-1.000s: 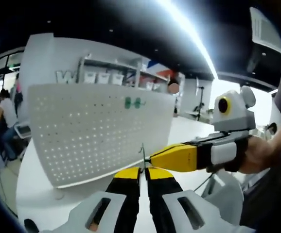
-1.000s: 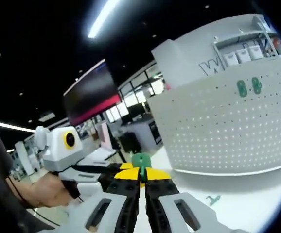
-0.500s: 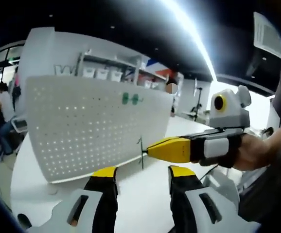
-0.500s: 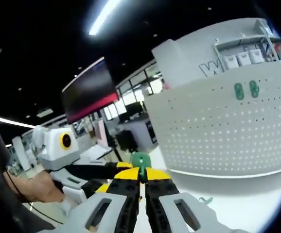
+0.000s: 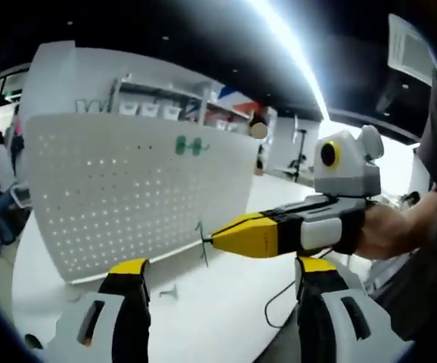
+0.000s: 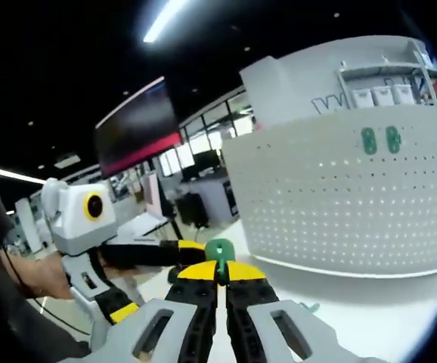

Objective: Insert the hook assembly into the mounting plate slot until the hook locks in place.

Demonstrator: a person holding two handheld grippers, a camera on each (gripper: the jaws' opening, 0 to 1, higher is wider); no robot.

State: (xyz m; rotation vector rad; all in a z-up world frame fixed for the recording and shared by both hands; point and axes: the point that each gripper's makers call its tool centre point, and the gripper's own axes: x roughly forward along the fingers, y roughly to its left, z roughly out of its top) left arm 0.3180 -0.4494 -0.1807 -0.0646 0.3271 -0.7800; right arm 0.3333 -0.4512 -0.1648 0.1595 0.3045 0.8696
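Note:
The white perforated mounting plate (image 5: 128,189) stands upright on the table, with two green pieces (image 5: 190,145) near its top edge. It appears again, as mounting plate (image 6: 339,204), in the right gripper view. My right gripper (image 6: 218,274) is shut on the hook assembly (image 6: 218,252), whose green head sticks up above the jaws. In the left gripper view the right gripper (image 5: 215,240) comes in from the right, and the thin hook (image 5: 203,243) hangs at its tip in front of the plate. My left gripper (image 5: 222,276) is wide open with nothing in it.
A small green part (image 5: 169,290) lies on the white table (image 5: 226,318) in front of the plate, seen too as the green part (image 6: 307,306). A cable (image 5: 279,299) runs over the table's right edge. Shelves with bins stand behind the plate.
My left gripper has gone from shut on the hook's wire to wide open and has let it go. The right gripper keeps its hold and has drifted slightly left.

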